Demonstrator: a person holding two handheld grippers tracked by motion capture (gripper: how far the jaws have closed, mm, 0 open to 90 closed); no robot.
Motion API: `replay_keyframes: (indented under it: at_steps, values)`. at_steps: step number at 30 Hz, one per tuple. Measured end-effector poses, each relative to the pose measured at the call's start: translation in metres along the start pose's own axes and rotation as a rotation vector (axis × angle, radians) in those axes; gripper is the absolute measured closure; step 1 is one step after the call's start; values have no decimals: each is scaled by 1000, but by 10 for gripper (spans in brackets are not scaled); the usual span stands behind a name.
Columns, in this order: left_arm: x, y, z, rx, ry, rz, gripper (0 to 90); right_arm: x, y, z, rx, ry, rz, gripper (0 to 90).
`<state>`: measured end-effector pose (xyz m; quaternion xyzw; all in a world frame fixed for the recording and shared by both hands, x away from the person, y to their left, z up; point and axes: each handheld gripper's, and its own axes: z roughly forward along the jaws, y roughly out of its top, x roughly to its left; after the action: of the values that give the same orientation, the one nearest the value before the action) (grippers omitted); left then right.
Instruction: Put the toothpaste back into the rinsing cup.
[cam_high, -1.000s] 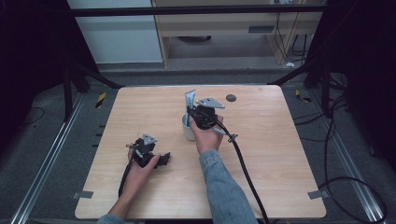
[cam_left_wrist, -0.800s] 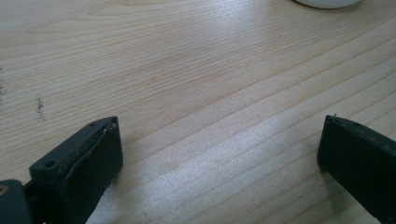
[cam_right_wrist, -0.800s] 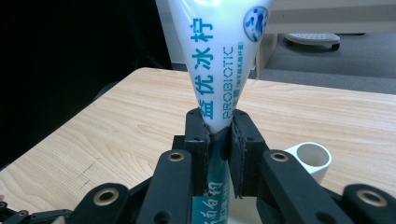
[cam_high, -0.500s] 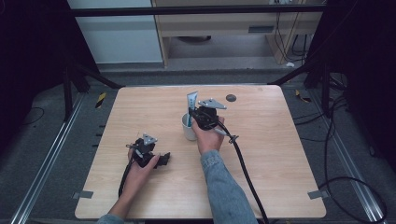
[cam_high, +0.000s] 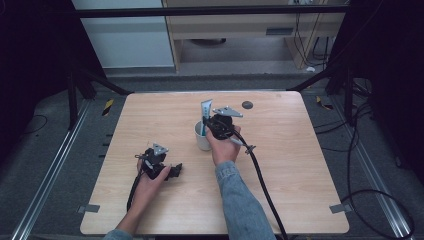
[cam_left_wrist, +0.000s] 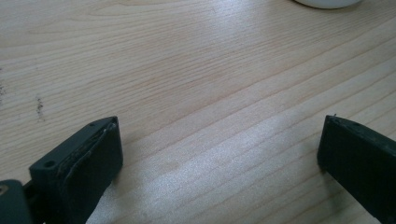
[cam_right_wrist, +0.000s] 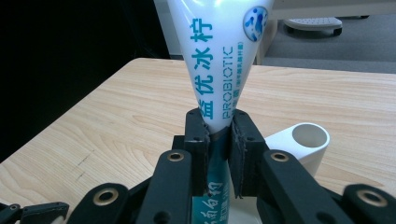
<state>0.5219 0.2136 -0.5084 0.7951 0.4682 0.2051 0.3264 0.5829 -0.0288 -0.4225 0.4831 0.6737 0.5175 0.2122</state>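
My right tool (cam_right_wrist: 218, 140) pinches the toothpaste tube (cam_right_wrist: 215, 56) upright over the white cup (cam_high: 202, 137) mid-table, my left tool (cam_left_wrist: 219, 154) rests wide open; the soft tube may slip and topple the cup.

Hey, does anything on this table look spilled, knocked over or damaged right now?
Nothing stands out. The white cup stands upright on the wooden table, and the right gripper is shut on a white toothpaste tube held upright beside it, with no spill or damage visible. The left gripper rests open on bare wood.
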Motion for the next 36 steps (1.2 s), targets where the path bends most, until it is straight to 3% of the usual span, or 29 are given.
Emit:
replay_keyframes:
  at_steps: [21, 36]
  values:
    - [0, 0, 0, 0, 0, 0, 0, -4, -2, 3, 13, 0, 16, 787]
    - [0, 0, 0, 0, -1, 0, 0, -16, 0, 6, 21, 1, 52, 772]
